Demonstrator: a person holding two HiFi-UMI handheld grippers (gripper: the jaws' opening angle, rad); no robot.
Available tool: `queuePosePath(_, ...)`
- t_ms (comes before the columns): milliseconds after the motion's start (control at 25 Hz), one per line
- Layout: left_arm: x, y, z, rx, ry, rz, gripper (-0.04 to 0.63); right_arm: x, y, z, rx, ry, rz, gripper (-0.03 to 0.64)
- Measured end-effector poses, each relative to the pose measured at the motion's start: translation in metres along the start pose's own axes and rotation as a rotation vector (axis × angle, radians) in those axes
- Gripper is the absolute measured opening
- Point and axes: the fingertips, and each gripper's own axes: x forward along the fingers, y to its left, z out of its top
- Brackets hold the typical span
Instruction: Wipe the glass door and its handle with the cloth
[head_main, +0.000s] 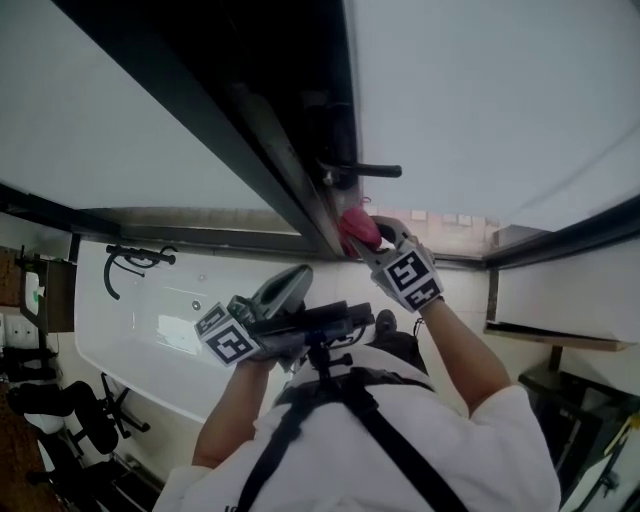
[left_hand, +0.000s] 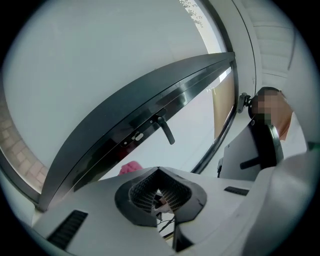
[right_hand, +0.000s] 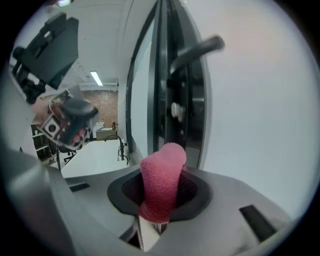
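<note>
- the pink cloth (head_main: 357, 228) sits just right of the head view's centre, rolled into a thick wad and clamped between the jaws of the right gripper (head_main: 364, 240); in the right gripper view the cloth (right_hand: 162, 180) stands up out of the jaw opening, its rounded end poking well past the jaws
- the cloth's free end meets the lower end of the dark door frame (head_main: 285, 175), which runs diagonally from the upper left of the head view down to the centre
- the handle (head_main: 366, 171) — a dark lever — sticks out to the right just above the cloth; in the right gripper view it shows blurred at the upper middle (right_hand: 196, 50), apart from the cloth
- the glass door (head_main: 480, 100) fills the upper right of the head view as a pale, bright pane
- the left gripper (head_main: 290, 285) hangs lower and left of centre, away from the door; its own view shows the jaws (left_hand: 160, 197) drawn together with nothing between them, and the cloth (left_hand: 131, 167) peeping just above them, with the handle (left_hand: 164, 129) higher up
- both arms reach up from the bottom of the head view in white sleeves (head_main: 500, 430)
- a white table (head_main: 150, 320) lies at the left, with black chairs (head_main: 70, 410) at the lower left corner
</note>
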Motion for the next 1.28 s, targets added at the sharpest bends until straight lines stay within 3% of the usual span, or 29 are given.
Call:
queuePosePath(240,-0.006,0.016,0.005,0.002,0.007,0.068,-0.008,0.050,-0.017,-0.104,0.133,0.204,-0.007,0.097)
queuePosePath(640,-0.012,0.036,-0.006,-0.028,0.033,0.133,-0.008,0.112,-0.025,-0.217,0.163,0.467,0.001,0.097)
queuePosePath(920,-0.011,0.038,-0.001,-0.035,0.025,0.147,-0.008,0.131,-0.032,-0.226,0.098,0.612,-0.004,0.097)
queuePosePath(1280,-0.020,0.043,0.000,-0.040,0.028,0.166,-0.008,0.155,-0.022,-0.200,0.051,0.629,0.025,0.097)
